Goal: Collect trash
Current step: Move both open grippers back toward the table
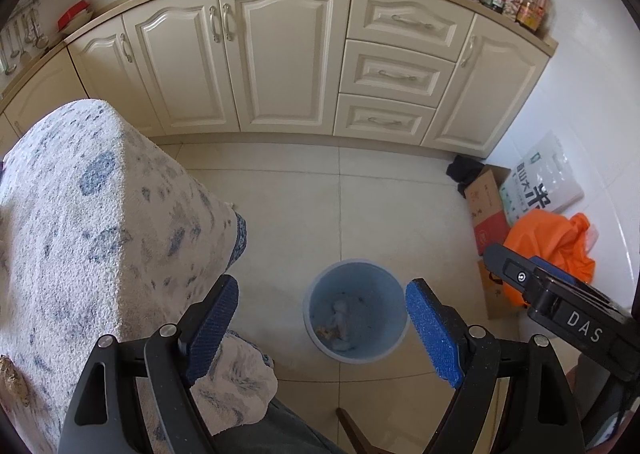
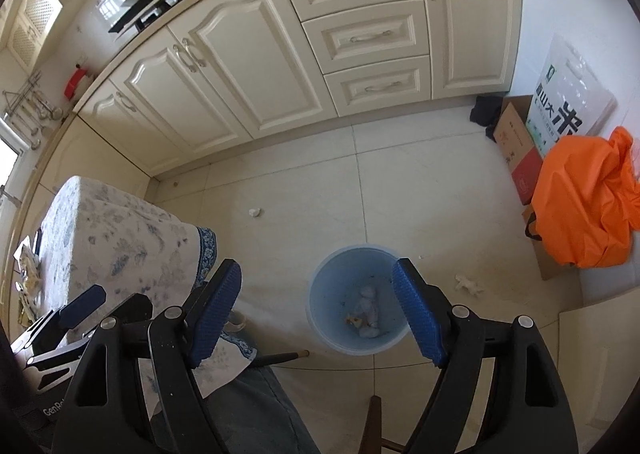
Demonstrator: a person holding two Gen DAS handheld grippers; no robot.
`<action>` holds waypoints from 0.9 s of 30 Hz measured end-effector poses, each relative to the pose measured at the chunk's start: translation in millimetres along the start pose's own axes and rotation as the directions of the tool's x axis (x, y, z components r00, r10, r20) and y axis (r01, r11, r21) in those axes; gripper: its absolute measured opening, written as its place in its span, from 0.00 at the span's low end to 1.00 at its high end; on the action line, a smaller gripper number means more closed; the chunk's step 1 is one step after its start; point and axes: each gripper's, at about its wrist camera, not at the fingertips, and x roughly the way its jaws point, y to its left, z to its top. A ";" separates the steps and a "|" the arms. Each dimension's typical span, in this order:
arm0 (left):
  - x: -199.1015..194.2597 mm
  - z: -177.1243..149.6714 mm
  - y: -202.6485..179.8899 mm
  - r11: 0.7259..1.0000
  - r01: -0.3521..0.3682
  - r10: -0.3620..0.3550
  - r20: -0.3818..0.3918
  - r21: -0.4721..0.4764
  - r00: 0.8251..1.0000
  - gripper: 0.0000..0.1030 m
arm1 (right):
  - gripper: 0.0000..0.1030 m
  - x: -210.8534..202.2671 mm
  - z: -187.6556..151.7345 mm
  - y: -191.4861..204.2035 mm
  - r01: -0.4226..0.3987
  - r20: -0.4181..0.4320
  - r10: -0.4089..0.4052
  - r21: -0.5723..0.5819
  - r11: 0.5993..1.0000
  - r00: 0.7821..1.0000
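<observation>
Both hand-held grippers hang over the round pale-blue plastic bin [image 2: 358, 304] on the tiled floor, w/ nothing held. Left hand-held gripper [image 1: 322, 328] has its blue-padded fingers spread wide, empty; right hand-held gripper [image 2: 318, 312] likewise spread, empty. In each wrist view the bin sits between the fingertips, so both hover more or less above its mouth.

Bin already holds a few white crumpled wads and a small orange-brown scrap at the bottom.

Trash left on the floor, seen only from the right wrist view: a small white crumpled paper ball [image 2: 254, 212], up-left of the bin, near the cloth-covered desk [image 2: 120, 238] w/ blue floral pattern; and a white torn tissue scrap [image 2: 468, 286], right of the bin, toward the orange plastic bag [image 2: 584, 205]. The tissue scrap lies just beside the right hand-held gripper's right finger in the frame, long axis roughly left-right. My read: right one is nearer to it, so a short reach to the right and down looks the likely next pick. The paper ball is farther; the left one seems better placed for it.

Hard to tell: the left wrist view shows neither piece, the desk cloth probably masks the ball. Something brownish sits at the desk's left edge in that view, cut off, can't ID. A tiny white speck near the bin rim may be trash too, too small to say.
</observation>
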 end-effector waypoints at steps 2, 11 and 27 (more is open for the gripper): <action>-4.0 -1.7 0.3 1.000 0.003 -0.003 0.008 0.002 1.000 0.80 | 0.77 -2.8 -1.1 0.4 0.003 0.002 -0.003 -0.007 1.000 1.000; -27.7 -14.2 0.4 1.000 0.007 -0.007 0.040 0.012 0.999 0.80 | 0.77 -18.3 -5.4 2.4 0.010 0.025 -0.010 -0.013 1.000 1.000; -110.7 -65.9 22.7 1.000 0.001 0.004 0.163 -0.028 0.987 0.80 | 0.77 -64.2 -19.4 39.9 -0.031 0.107 0.044 -0.115 0.993 0.993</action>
